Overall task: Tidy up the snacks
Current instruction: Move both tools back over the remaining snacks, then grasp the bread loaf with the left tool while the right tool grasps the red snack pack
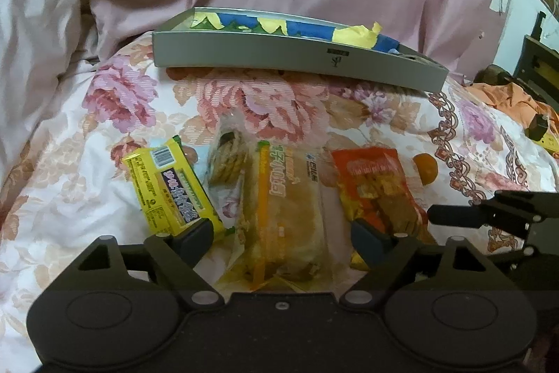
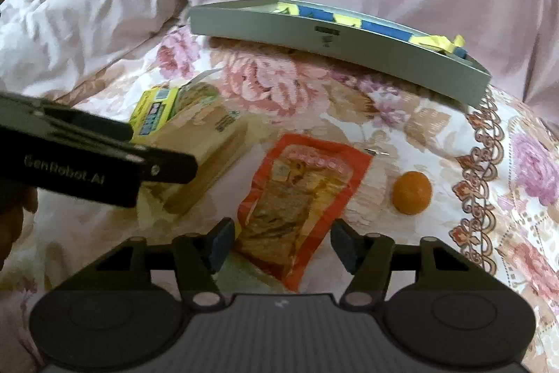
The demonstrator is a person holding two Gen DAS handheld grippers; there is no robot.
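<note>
Several snacks lie on a floral bedspread. In the left wrist view my left gripper (image 1: 282, 238) is open, its jaws either side of a clear-wrapped bread pack (image 1: 286, 208). A yellow packet (image 1: 173, 189) lies left of it, a bag of round biscuits (image 1: 227, 159) behind, a red-orange snack bag (image 1: 379, 189) to the right, and an orange fruit (image 1: 425, 168) further right. In the right wrist view my right gripper (image 2: 281, 242) is open around the near end of the red-orange bag (image 2: 300, 201). The orange (image 2: 412, 193) lies right; the bread pack (image 2: 206, 145) and yellow packet (image 2: 153, 110) lie left.
A shallow grey box (image 1: 297, 56) with blue and yellow lining sits at the back on the bed; it also shows in the right wrist view (image 2: 332, 37). Rumpled pink bedding rises behind it. The left gripper's body (image 2: 87, 159) crosses the right wrist view at left.
</note>
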